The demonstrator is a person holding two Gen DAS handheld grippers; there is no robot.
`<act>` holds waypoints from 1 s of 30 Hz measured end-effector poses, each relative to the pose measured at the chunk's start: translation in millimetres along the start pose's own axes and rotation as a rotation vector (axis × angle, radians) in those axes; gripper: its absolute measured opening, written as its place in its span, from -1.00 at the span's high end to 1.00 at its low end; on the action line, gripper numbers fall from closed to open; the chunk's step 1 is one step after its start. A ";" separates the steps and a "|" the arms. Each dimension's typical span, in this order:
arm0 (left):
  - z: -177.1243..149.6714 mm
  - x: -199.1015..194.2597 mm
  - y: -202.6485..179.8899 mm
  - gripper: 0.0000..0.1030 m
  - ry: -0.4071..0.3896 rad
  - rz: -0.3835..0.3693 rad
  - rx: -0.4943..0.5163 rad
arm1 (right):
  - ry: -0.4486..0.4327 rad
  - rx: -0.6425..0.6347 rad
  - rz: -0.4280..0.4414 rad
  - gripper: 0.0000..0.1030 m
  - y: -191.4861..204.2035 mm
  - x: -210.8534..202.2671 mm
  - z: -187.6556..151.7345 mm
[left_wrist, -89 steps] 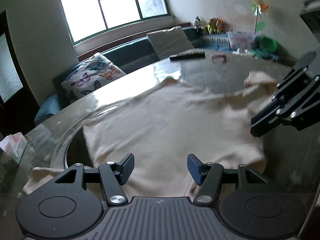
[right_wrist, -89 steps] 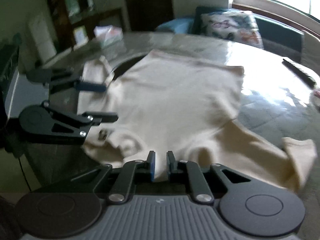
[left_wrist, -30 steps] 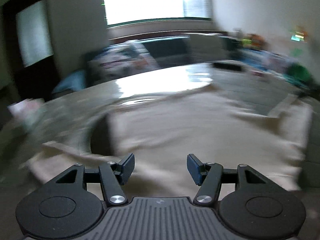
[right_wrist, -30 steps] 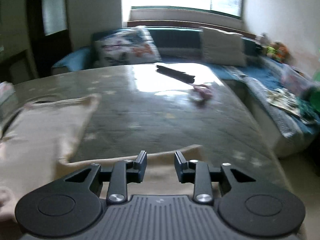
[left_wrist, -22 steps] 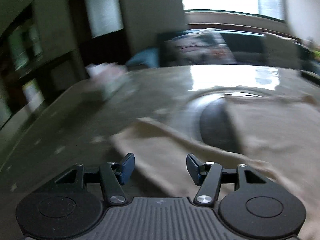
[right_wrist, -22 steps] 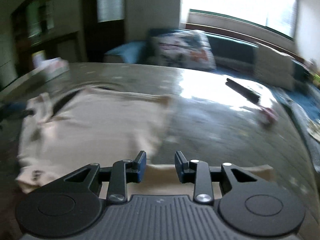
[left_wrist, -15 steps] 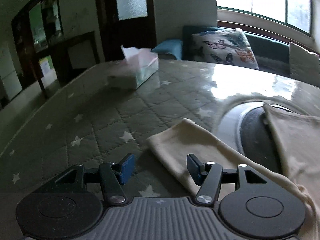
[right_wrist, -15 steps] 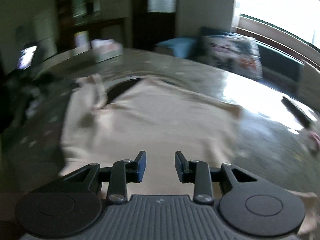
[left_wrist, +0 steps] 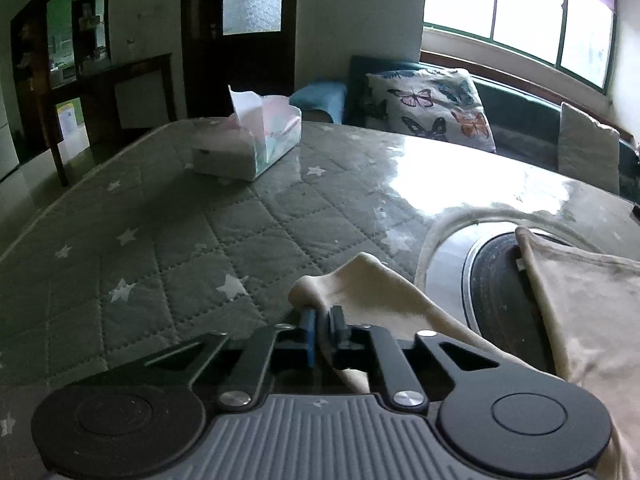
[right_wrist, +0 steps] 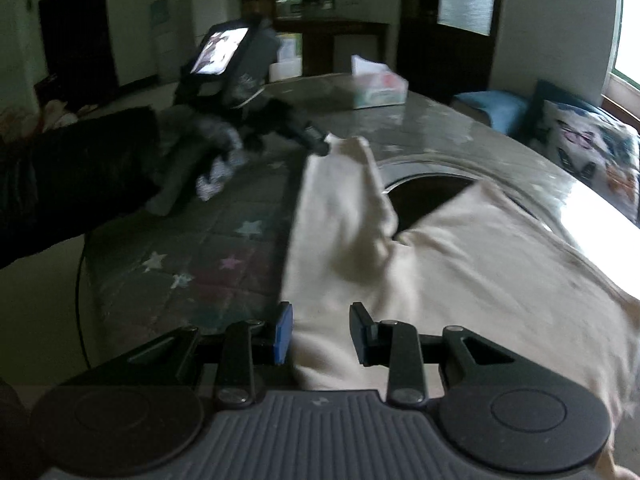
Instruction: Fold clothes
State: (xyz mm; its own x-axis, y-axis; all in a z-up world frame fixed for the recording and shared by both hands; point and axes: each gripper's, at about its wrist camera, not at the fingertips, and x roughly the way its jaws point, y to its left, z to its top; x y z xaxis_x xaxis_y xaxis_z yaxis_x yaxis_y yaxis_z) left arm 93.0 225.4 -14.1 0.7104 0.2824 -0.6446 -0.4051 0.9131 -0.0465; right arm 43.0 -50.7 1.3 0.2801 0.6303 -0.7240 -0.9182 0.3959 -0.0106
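— What sits on the grey-green quilted table cover with white stars (left_wrist: 168,248)?

— A soft plastic pack of tissues (left_wrist: 248,142), one white sheet sticking up, near the far edge. The cover's far part is glossy and reflects the window light. A round dark disc with a pale rim (left_wrist: 496,280) is set into the table.

— And behind it?

— A dark teal sofa (left_wrist: 516,108) holds a white cushion printed with butterflies (left_wrist: 430,106) and a plain pale grey cushion (left_wrist: 588,154). Above runs a green-framed window (left_wrist: 520,16). To the left stand a dark wooden door with a frosted glass pane (left_wrist: 248,20) and a dark wooden sideboard (left_wrist: 116,88).
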 end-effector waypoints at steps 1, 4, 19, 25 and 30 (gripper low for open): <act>-0.3 -1.2 1.9 0.94 -0.006 0.000 -0.011 | 0.007 -0.010 -0.001 0.40 3.1 4.2 -0.2; -1.4 -11.0 9.0 0.95 -0.029 0.014 -0.043 | 0.028 -0.039 -0.018 0.43 10.6 16.7 -1.8; -13.2 -25.4 36.1 0.96 -0.038 0.018 -0.105 | 0.007 0.026 0.068 0.84 1.6 3.6 4.4; -16.7 -25.8 35.3 0.86 -0.028 0.004 -0.108 | 0.015 0.073 -0.005 0.81 -15.2 9.5 9.8; -18.9 -27.7 35.4 0.43 -0.015 0.022 -0.111 | 0.036 0.063 -0.008 0.78 -13.6 17.8 7.5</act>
State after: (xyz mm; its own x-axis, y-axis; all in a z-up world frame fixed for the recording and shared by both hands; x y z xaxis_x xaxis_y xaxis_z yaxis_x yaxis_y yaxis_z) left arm 48.1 244.4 -12.3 0.7090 0.3068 -0.6350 -0.4813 0.8686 -0.1177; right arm 62.6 -39.9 -6.3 0.2762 0.6028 -0.7486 -0.8960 0.4432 0.0263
